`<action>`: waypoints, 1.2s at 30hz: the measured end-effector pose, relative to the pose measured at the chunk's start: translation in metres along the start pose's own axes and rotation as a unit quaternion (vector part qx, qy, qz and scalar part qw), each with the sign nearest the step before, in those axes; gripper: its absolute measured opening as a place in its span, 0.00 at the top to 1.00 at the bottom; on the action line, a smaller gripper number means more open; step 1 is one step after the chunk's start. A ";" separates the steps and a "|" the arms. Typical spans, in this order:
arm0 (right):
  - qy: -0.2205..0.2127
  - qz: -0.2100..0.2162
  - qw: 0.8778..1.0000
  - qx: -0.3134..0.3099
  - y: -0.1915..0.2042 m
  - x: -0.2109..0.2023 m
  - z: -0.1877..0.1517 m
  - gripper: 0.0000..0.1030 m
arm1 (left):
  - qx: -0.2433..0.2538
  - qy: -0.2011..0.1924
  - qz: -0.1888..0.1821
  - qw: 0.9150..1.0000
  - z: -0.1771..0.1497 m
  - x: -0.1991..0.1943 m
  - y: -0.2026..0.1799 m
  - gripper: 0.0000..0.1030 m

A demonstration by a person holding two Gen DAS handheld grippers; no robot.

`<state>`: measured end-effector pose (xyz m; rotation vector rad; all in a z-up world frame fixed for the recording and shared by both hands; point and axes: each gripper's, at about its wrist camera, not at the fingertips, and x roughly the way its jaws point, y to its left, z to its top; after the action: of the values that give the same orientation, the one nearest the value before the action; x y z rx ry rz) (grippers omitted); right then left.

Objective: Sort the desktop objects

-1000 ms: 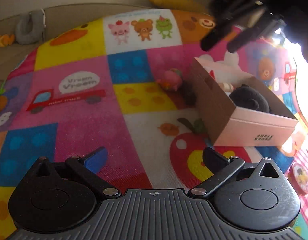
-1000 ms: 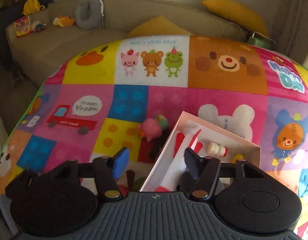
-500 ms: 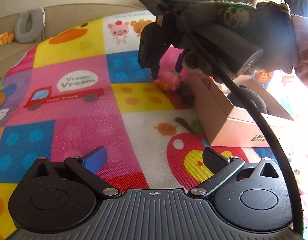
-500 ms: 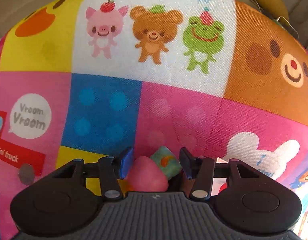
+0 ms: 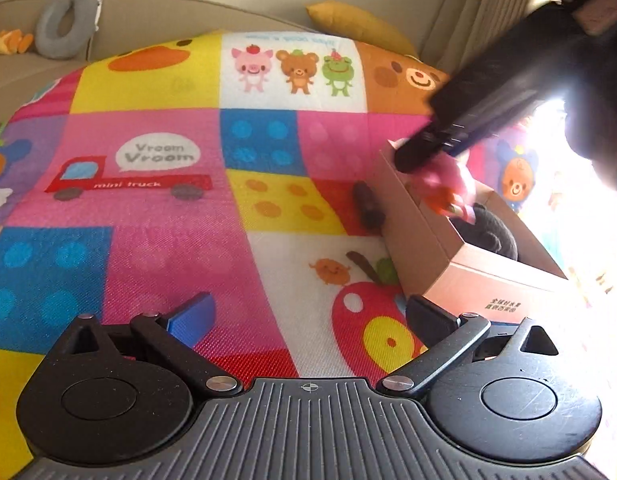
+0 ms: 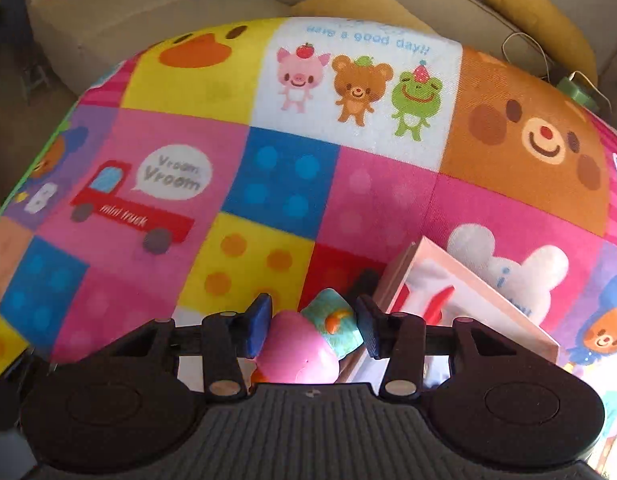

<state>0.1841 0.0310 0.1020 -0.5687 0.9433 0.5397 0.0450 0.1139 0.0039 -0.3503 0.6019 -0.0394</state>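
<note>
Two grippers are seen over a colourful play mat (image 5: 156,208). The right gripper (image 6: 313,330) is pinched on a pink toy (image 6: 298,350) w/ a teal part carrying an orange mark; the toy sits between the blue pad on one side and the dark pad on the other, both touching it. In the left wrist view the same toy (image 5: 442,186) is blurred and is held in the air above the near wall of a cardboard box (image 5: 428,240), approx. over the box opening. The right gripper (image 5: 436,148) is seen there as a dark blurred shape coming in from the upper right.

The left gripper (image 5: 308,314) is spread wide, nothing between its fingers, and is held low over the mat near the apple print, just beside the box corner.

Inside the box a black round object (image 5: 494,236) is seen, and in the right wrist view a white item w/ red parts (image 6: 432,300). A small dark brown object (image 5: 368,204) lies on the mat, next to the box's outer wall; what it is cannot be told.
</note>
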 end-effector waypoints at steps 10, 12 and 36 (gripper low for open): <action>-0.007 -0.029 0.999 -0.011 -0.013 -0.023 0.007 0.78 | 0.028 0.007 0.018 0.999 -0.001 0.003 -0.008 0.00; 0.003 -0.052 0.999 -0.008 -0.012 0.008 0.026 0.81 | 0.026 0.006 0.017 0.999 -0.001 0.003 -0.008 0.00; 0.090 -0.057 0.993 -0.055 0.013 0.101 0.009 0.89 | -0.027 -0.022 -0.002 0.999 -0.005 -0.014 0.010 0.00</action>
<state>0.2291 0.0646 0.0164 -0.7755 1.0490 0.4438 0.0297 0.1233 0.0050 -0.4042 0.5601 -0.0190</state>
